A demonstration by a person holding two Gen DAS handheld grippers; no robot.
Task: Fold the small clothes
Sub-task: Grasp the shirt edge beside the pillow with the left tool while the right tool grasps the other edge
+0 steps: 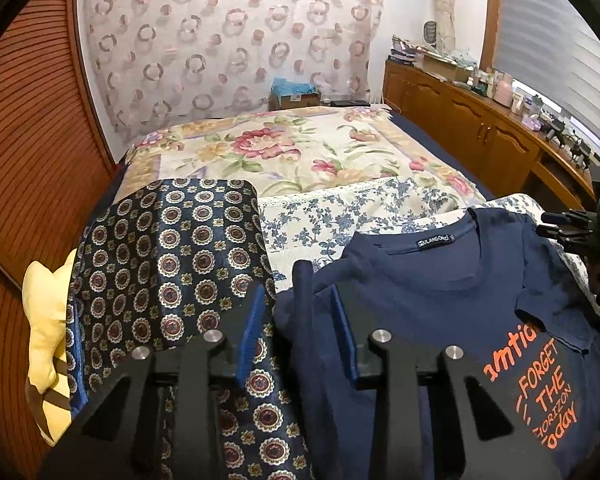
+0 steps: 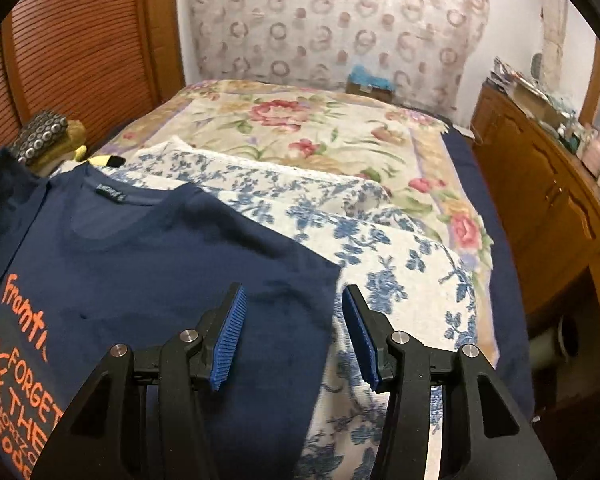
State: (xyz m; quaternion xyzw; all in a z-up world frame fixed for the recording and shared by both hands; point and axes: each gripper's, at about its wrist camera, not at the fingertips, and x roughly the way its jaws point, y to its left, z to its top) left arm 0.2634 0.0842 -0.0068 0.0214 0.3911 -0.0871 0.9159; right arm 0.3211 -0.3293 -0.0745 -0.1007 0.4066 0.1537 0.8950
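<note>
A navy T-shirt (image 1: 440, 292) with orange lettering lies face up on the bed; it also shows in the right wrist view (image 2: 140, 264). Its right sleeve is folded in over the chest. My left gripper (image 1: 300, 320) is open, and a raised fold of the shirt's left edge (image 1: 302, 300) stands between its blue pads without being pinched. My right gripper (image 2: 292, 320) is open and empty, straddling the shirt's right edge. The right gripper's body shows at the far right of the left wrist view (image 1: 580, 228).
A dark patterned garment (image 1: 172, 264) lies left of the shirt, over a yellow cloth (image 1: 46, 320). A blue-floral cloth (image 2: 380, 272) and a flowered bedspread (image 2: 300, 128) cover the bed. A wooden cabinet (image 2: 548, 200) runs along the right, slatted doors (image 1: 32, 140) on the left.
</note>
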